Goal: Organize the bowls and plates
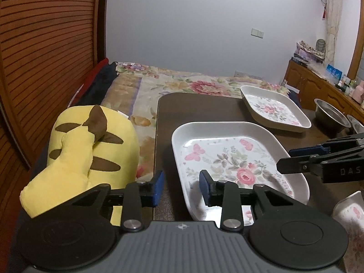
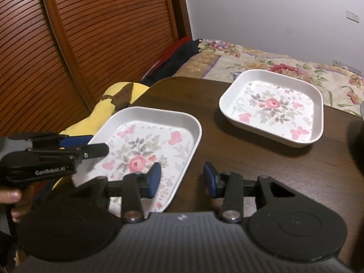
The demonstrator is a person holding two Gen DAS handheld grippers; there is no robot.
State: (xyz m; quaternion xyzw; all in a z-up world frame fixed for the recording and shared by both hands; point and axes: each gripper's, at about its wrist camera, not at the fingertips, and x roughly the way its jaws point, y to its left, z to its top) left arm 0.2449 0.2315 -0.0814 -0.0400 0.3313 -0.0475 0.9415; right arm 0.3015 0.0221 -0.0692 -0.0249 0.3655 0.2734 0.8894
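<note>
I have the left tool (image 1: 181, 187) and the right tool (image 2: 182, 179) straddling opposite rims of the near white floral square plate (image 1: 227, 159) on the dark tabletop (image 2: 227, 159), pads not yet pressing, probably to stack it on the far matching plate (image 2: 273, 109).

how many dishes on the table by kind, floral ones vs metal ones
floral dishes: 3, near, far, one cut off at the right edge
metal bowls: 2, and a partly seen one
total: 5
</note>
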